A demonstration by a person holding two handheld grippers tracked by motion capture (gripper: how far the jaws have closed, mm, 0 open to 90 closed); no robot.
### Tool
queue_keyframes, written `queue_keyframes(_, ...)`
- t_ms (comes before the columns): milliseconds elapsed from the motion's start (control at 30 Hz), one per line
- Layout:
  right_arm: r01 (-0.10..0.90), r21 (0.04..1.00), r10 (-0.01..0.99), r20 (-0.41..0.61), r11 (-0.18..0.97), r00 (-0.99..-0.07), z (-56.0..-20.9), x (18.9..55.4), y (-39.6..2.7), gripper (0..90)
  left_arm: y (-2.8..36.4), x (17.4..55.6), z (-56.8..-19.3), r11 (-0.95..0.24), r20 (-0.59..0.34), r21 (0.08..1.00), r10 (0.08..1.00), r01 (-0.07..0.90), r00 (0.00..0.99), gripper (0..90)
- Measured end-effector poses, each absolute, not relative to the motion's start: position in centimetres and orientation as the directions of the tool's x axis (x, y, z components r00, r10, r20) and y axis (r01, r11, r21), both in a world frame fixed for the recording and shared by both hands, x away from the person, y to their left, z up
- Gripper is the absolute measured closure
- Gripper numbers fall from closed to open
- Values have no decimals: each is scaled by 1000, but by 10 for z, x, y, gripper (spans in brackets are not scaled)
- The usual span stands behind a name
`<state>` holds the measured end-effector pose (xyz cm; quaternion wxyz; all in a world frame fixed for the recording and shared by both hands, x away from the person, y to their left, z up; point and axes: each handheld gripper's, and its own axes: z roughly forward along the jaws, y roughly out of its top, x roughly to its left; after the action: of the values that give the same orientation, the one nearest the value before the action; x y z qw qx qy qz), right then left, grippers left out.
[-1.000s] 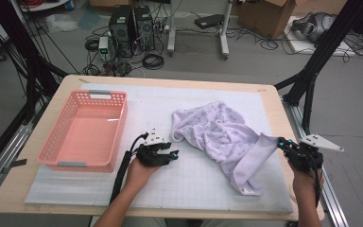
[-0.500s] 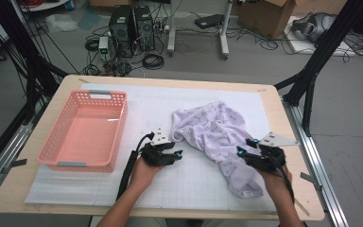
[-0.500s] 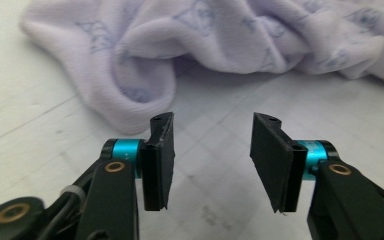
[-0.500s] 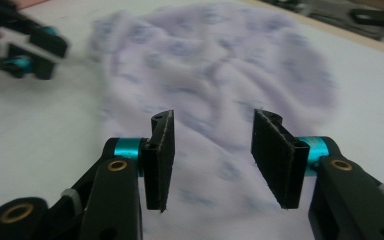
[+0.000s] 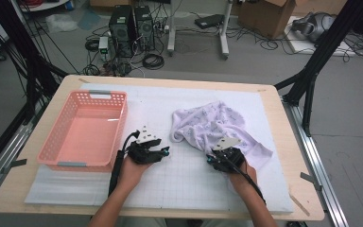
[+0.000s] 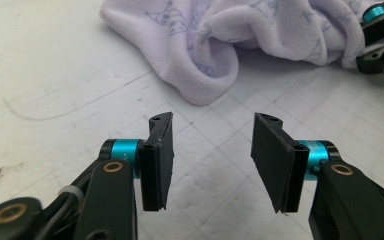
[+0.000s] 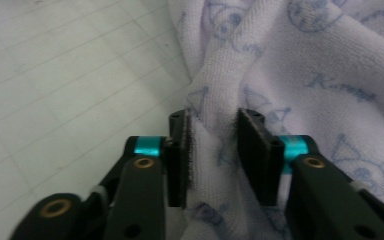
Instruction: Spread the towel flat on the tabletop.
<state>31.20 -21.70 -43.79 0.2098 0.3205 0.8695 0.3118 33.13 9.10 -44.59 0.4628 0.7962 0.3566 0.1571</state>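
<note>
High view has a lilac printed towel (image 5: pixel 215 127) lying crumpled on the white gridded mat (image 5: pixel 179 189), right of a pink basket (image 5: pixel 82 130) that sits at the mat's left edge; the left gripper (image 5: pixel 163 152) rests on the mat just short of the towel's near-left fold, its jaws spread wide with only mat between them; the right gripper (image 5: pixel 212 160) sits at the towel's near edge, jaws drawn in around a raised fold of the cloth, pinching it.

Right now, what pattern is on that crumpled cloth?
The pale lilac terry towel carries faint blue cartoon faces and lettering, clearest in the right gripper view.
</note>
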Motion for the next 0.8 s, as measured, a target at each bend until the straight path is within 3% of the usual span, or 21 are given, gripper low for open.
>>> queue_keyframes(100, 431, 677, 692, -163, 597, -703, -438, 312, -216, 810, 95, 330, -447, -309, -85, 850, 718, 426, 690, 519)
queue_keyframes(167, 446, 692, 669, -72, 568, -740, -436, 312, -214, 828, 98, 330, -447, -310, -86, 850, 716, 426, 692, 527)
queue_keyframes(267, 393, 754, 549, 50, 527, -834, -425, 306, -202, 826, 101, 330, -447, -304, -88, 852, 719, 426, 689, 531)
queue_keyframes(367, 388, 828, 529, 134, 405, -838, -405, 308, -204, 824, 101, 330, -447, -295, -94, 854, 723, 428, 685, 532)
queue_keyframes(567, 438, 865, 753, 116, 244, -648, -390, 333, -258, 824, 99, 329, -448, -302, -94, 852, 716, 428, 691, 534)
queue_keyframes(800, 518, 784, 864, -48, 343, -501, -410, 344, -293, 781, 91, 329, -448, -299, -110, 853, 700, 429, 706, 536)
